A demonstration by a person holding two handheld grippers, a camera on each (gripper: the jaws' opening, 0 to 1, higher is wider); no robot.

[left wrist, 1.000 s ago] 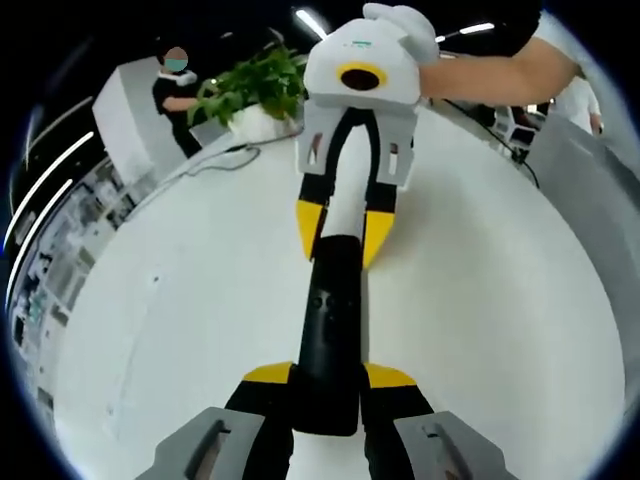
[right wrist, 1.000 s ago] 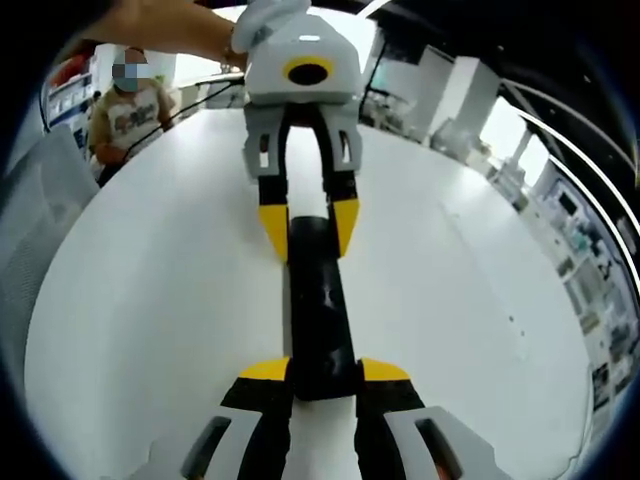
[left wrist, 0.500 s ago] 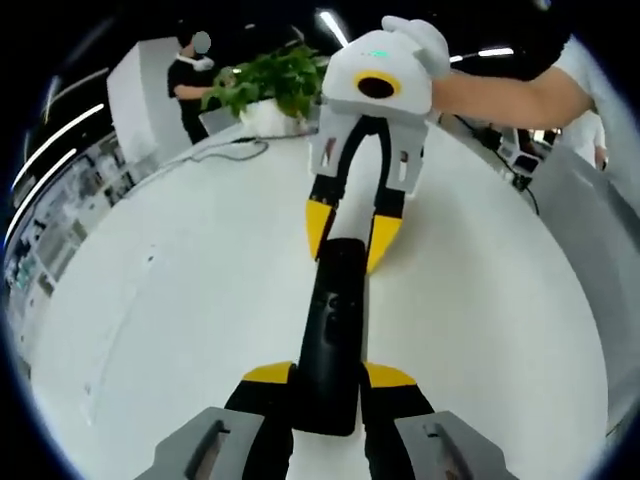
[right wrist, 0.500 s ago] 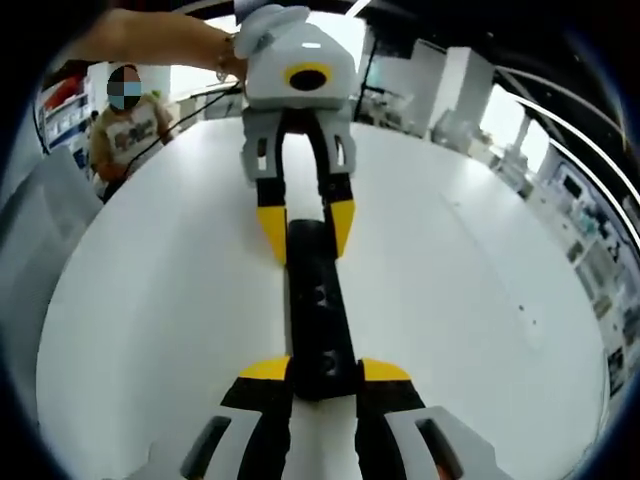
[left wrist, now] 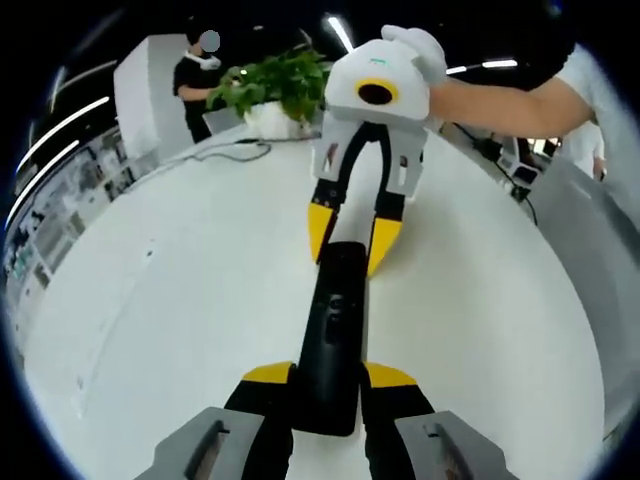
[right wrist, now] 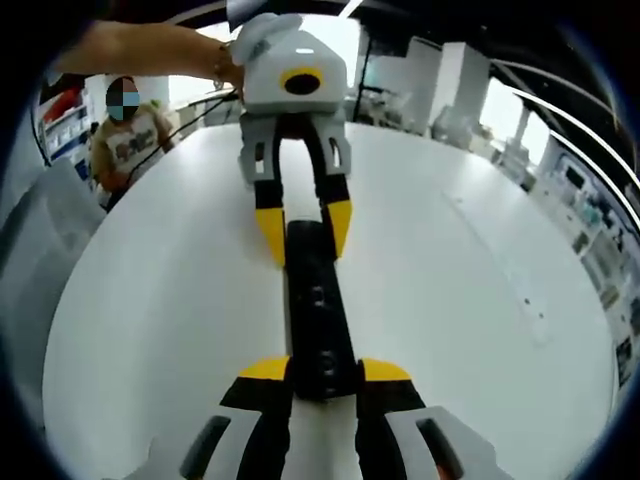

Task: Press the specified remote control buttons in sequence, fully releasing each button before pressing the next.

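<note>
A long black remote control (left wrist: 333, 330) is held level above the white table (left wrist: 150, 300), one end in each gripper. My left gripper (left wrist: 329, 375) is shut on its near end, the yellow-tipped jaws pressing both sides. My right gripper (left wrist: 350, 232) comes in from the top, shut on the far end, with a gloved hand behind it. In the right gripper view the remote (right wrist: 315, 310) runs up from my right gripper (right wrist: 325, 370) to my left gripper (right wrist: 304, 228). Small buttons show on the remote's top face.
A potted green plant (left wrist: 270, 85) and a cable (left wrist: 235, 152) lie at the table's far edge, with a person (left wrist: 205, 65) standing behind. Another person (right wrist: 125, 125) sits beyond the table rim. White cabinets (right wrist: 450, 90) and shelves line the room.
Both views have shifted a little as the hands moved. The remote stays clamped at both ends, with the grippers the same distance apart.
</note>
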